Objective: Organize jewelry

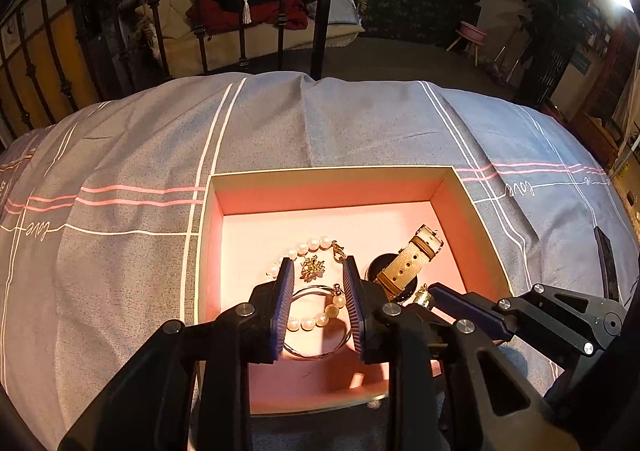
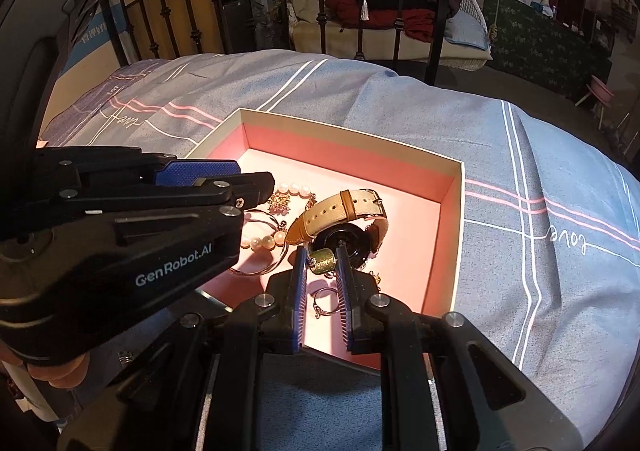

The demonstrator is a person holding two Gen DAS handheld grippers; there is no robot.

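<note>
Hovering both grippers over the pink box point(image 1: 456, 187), which sits on the grey bedspread point(image 1: 120, 155); all the jewelry is inside it.

Left gripper point(image 1: 316, 271): jaws wide apart, empty, straddling the pearl bracelet point(image 1: 316, 321) and wire bangle point(image 1: 316, 351), gold brooch point(image 1: 313, 266) just ahead.

Right gripper point(image 2: 323, 257): jaws narrowed around a small green-gold bead point(image 2: 322, 260); looks pinched, though contact on both pads isn't clear. Ring point(image 2: 322, 301) lies between the fingers below.

Handling guess: all light. Pearls are slippery and floppy (grab across the strand, not one bead). The bangle is thin and springy. Take the watch point(image 2: 344, 227) by its stiff strap, not the glass.

Hidden: watch face partly under the strap, the box's near corner behind the grippers, small bits beside the watch unreadable.
</note>
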